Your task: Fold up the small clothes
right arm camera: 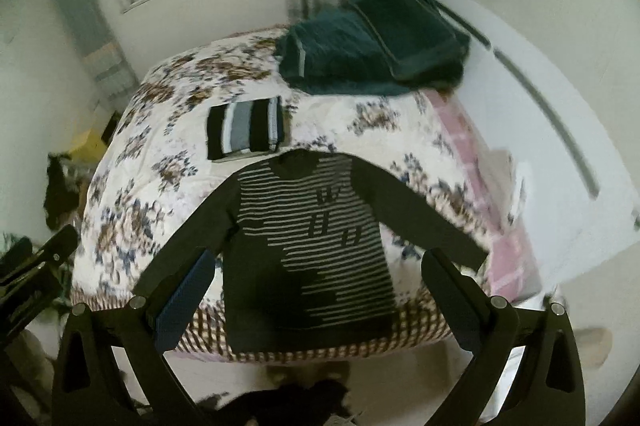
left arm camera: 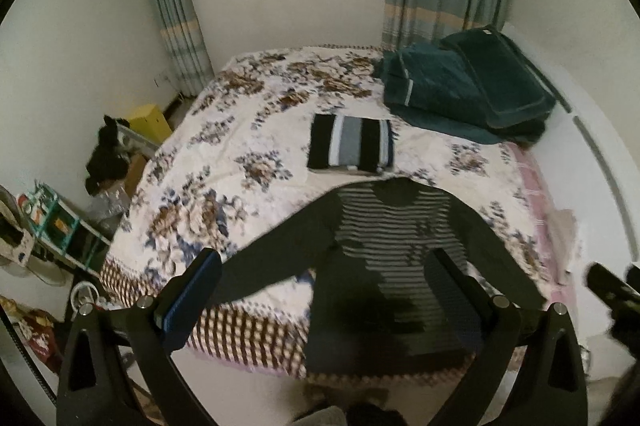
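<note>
A dark long-sleeved top with thin pale stripes (left arm camera: 384, 258) (right arm camera: 320, 250) lies spread flat on the near end of the bed, sleeves out, hem hanging over the front edge. A folded black, grey and white striped garment (left arm camera: 350, 143) (right arm camera: 245, 131) lies on the bed just beyond its collar. My left gripper (left arm camera: 326, 270) is open and empty, held above the top. My right gripper (right arm camera: 318, 272) is open and empty, also above the top. The right gripper shows at the right edge of the left wrist view (left arm camera: 612, 290); the left gripper shows at the left edge of the right wrist view (right arm camera: 36, 266).
The bed has a floral cover (left arm camera: 240, 146) (right arm camera: 160, 154). Folded dark teal bedding (left arm camera: 468, 82) (right arm camera: 372, 42) lies at its far right, by a white wall. Clutter, a yellow box (left arm camera: 150, 122) and black cloth (left arm camera: 106, 154) stand on the floor left of the bed.
</note>
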Demonstrator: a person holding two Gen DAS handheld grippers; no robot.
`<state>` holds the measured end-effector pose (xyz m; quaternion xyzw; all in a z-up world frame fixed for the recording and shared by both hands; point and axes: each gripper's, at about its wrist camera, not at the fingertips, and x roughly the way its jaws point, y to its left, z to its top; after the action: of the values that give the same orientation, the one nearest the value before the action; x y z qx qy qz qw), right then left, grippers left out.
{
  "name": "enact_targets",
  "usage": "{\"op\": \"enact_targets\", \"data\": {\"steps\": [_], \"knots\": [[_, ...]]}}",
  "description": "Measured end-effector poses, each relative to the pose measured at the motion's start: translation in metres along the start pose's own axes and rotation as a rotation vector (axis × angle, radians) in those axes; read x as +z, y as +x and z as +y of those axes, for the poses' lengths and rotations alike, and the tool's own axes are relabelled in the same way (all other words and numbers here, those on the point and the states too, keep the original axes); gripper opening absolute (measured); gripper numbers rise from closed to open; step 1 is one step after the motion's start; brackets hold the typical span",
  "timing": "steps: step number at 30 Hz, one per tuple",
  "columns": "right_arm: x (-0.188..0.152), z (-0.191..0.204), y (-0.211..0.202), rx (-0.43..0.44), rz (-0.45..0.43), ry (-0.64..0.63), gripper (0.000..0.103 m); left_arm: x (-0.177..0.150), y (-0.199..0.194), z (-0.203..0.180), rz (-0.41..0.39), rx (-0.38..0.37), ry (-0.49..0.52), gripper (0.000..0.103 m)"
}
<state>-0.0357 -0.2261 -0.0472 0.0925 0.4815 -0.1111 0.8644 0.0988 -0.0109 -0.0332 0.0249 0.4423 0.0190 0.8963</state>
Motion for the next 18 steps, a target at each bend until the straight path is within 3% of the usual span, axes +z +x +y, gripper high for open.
{"op": "enact_targets", "data": {"steps": [7,9,13,18], "knots": [[-0.009,-0.109,0.128,-0.095,0.129,0.302,0.103,-0.007,0.117,-0.033,0.025,0.073,0.056,0.103],[-0.019,-0.154,0.17,-0.117,0.171,0.388,0.103,-0.012,0.151,-0.049,0.055,0.102,0.071,0.103],[-0.046,-0.256,0.268,-0.18,0.27,0.533,0.082,-0.028,0.217,-0.079,0.131,0.155,0.093,0.103],[-0.084,-0.387,0.397,-0.183,0.33,0.74,0.082,-0.062,0.321,-0.116,0.244,0.203,0.116,0.103]]}}
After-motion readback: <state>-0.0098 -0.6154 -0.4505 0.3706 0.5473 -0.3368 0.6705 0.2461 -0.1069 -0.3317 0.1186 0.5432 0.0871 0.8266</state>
